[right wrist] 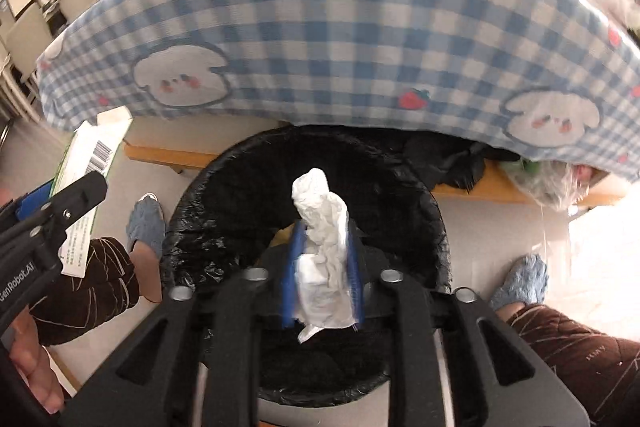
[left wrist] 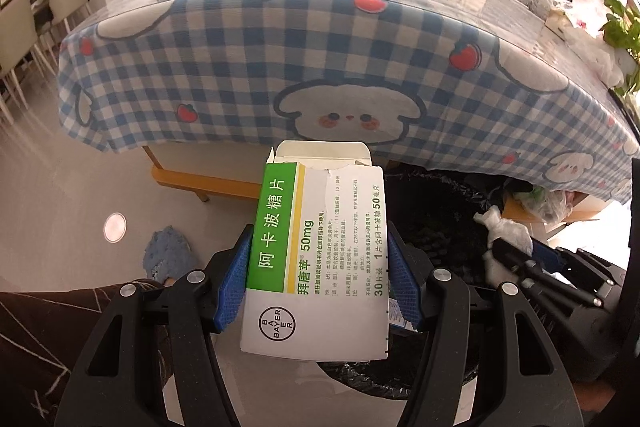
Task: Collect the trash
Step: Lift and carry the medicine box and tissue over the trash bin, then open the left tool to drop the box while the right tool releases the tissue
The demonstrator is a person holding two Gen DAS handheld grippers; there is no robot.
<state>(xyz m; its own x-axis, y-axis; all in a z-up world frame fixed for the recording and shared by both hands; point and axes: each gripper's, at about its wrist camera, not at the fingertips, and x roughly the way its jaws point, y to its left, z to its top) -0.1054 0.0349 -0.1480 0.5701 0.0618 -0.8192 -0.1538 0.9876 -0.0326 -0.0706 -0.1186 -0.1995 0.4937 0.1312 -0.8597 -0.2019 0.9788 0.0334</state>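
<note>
My left gripper (left wrist: 318,247) is shut on a torn white and green medicine box (left wrist: 320,251), held over the left rim of a bin lined with a black bag (left wrist: 436,211). The box also shows in the right wrist view (right wrist: 90,167), at the far left. My right gripper (right wrist: 322,231) is shut on a crumpled white tissue (right wrist: 322,251), held right above the open bin (right wrist: 224,211). In the left wrist view the right gripper (left wrist: 520,251) and its tissue (left wrist: 502,227) show at the right, over the bin.
A table with a blue checked cloth (left wrist: 320,39) overhangs just behind the bin. A wooden table base (left wrist: 200,183) lies on the floor below it. The person's slippered feet (right wrist: 146,223) stand on either side of the bin. Plastic bags (right wrist: 552,183) lie under the table at right.
</note>
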